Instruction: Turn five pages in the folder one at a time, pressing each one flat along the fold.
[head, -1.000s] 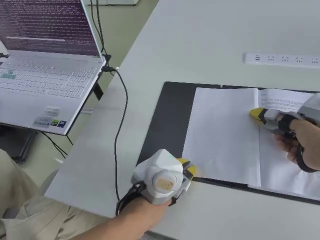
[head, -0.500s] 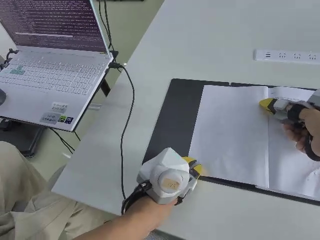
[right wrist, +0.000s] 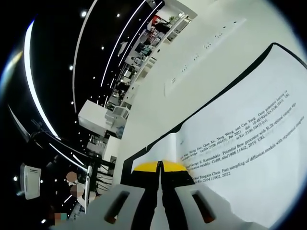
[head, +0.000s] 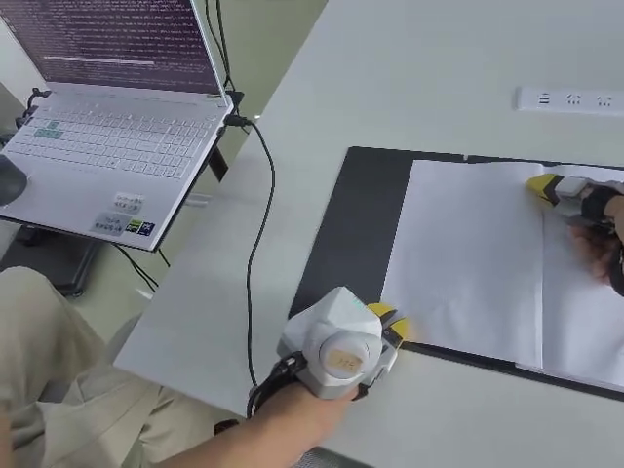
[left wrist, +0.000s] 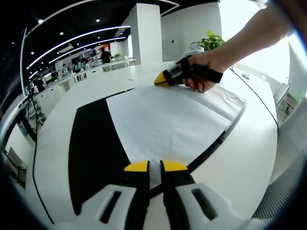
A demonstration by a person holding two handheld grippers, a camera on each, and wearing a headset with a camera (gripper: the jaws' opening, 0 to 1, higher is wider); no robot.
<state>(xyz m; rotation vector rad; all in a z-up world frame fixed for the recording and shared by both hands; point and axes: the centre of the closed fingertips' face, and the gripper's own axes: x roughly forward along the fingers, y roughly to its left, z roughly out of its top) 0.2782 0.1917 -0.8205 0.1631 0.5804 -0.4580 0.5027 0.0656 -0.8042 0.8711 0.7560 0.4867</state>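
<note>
A black folder (head: 356,224) lies open on the white table, with a blank white page (head: 468,253) turned onto its left side. My left gripper (head: 395,327) rests shut on that page's near left corner, and its yellow tips (left wrist: 149,166) lie over the page (left wrist: 163,115) edge. My right gripper (head: 539,185) is shut, with its tips down on the fold close to the folder's far edge. In the right gripper view the shut gripper (right wrist: 159,166) sits beside a printed page (right wrist: 240,143). It also shows as the right gripper (left wrist: 160,79) across the page in the left gripper view.
An open laptop (head: 107,146) stands on a raised stand to the left, beyond the table edge. Its black cable (head: 258,234) runs down past that edge. A white power strip (head: 570,99) lies on the table behind the folder.
My right gripper has slid along the fold toward the folder's far edge. The left gripper has stayed on the page corner. The head camera has shifted.
</note>
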